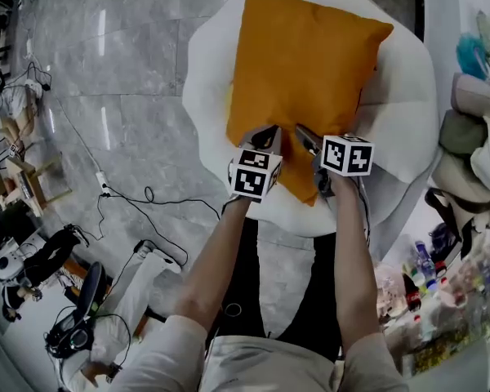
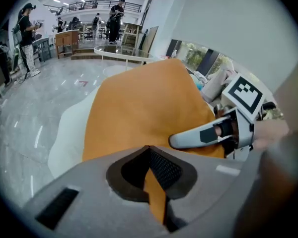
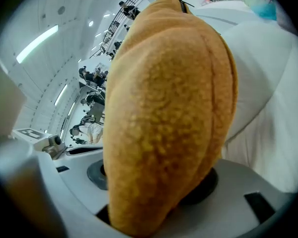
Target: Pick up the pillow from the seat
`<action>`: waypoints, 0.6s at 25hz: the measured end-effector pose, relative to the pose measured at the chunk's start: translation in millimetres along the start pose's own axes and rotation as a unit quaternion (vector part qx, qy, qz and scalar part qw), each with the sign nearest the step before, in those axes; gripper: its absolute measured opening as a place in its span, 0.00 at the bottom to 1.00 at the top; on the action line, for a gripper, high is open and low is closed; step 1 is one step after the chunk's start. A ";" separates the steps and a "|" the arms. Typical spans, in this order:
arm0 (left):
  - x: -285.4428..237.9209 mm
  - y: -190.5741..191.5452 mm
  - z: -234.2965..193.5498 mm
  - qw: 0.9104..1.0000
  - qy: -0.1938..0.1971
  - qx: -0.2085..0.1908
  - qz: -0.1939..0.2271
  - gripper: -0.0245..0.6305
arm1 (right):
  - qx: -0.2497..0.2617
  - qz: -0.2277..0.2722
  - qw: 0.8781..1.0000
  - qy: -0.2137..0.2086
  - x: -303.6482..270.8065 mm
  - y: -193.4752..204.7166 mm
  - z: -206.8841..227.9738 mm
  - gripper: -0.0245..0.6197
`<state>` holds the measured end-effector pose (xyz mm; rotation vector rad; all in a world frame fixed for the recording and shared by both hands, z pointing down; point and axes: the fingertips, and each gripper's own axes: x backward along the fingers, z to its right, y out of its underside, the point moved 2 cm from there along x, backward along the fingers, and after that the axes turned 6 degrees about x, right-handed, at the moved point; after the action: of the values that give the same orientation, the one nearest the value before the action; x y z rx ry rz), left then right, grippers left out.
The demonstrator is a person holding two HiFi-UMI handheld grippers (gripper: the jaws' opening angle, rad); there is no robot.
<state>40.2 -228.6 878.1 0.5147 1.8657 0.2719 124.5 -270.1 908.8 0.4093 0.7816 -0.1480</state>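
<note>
An orange pillow [image 1: 306,80] lies on a round white seat [image 1: 400,129], its near edge between my two grippers. My left gripper [image 1: 267,140] is shut on a thin fold of that edge; in the left gripper view the orange fabric [image 2: 139,113] is pinched between the jaws of the left gripper [image 2: 153,185]. My right gripper [image 1: 307,141] grips the near corner just to the right and also shows in the left gripper view as the right gripper [image 2: 213,133]. In the right gripper view the plump pillow [image 3: 169,108] fills the jaws of the right gripper [image 3: 159,202], with the seat [image 3: 268,108] behind.
Cables [image 1: 139,202] trail over the grey marble floor at the left. Bags and clutter [image 1: 474,137] and bottles [image 1: 425,268] crowd the right side. Several people [image 2: 27,29] and a round table [image 2: 121,53] stand far off in the hall.
</note>
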 end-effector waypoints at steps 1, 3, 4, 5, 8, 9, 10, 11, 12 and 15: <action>9.2 -1.0 -1.6 1.000 0.002 -0.001 0.004 0.05 | -0.004 0.003 1.000 0.007 2.5 2.2 -6.5 0.46; 27.7 -1.0 -3.5 1.000 0.010 -0.009 0.010 0.05 | -0.011 0.013 1.000 0.020 6.7 5.6 -20.0 0.45; 36.6 1.1 -3.2 1.000 0.014 -0.017 0.011 0.05 | -0.015 0.018 0.999 0.026 8.9 8.2 -25.9 0.45; 45.0 4.2 -2.7 0.999 0.018 -0.027 0.011 0.05 | -0.016 0.022 0.999 0.035 11.5 11.4 -30.4 0.44; 69.1 13.2 -7.0 0.999 0.028 -0.044 0.014 0.05 | -0.016 0.038 0.997 0.062 17.3 19.0 -44.4 0.43; 77.1 16.1 -11.5 0.998 0.031 -0.046 0.013 0.05 | -0.015 0.045 0.996 0.070 18.7 20.2 -51.4 0.43; 85.1 19.6 -16.6 0.998 0.032 -0.047 0.012 0.05 | -0.013 0.051 0.996 0.077 20.3 21.6 -59.4 0.43; 93.2 23.4 -21.5 0.998 0.032 -0.048 0.011 0.05 | -0.010 0.055 0.995 0.084 22.3 23.9 -67.7 0.43; 101.4 26.2 -25.2 0.998 0.031 -0.052 0.013 0.05 | -0.005 0.057 0.994 0.090 25.0 26.4 -75.7 0.43; 125.7 21.5 -28.3 0.992 0.026 -0.120 0.032 0.05 | 0.013 0.059 0.991 0.118 33.3 27.8 -97.1 0.43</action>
<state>-16.7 -148.4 792.2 0.4065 1.8379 0.5495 92.3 -204.1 831.8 0.5024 0.9858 0.0017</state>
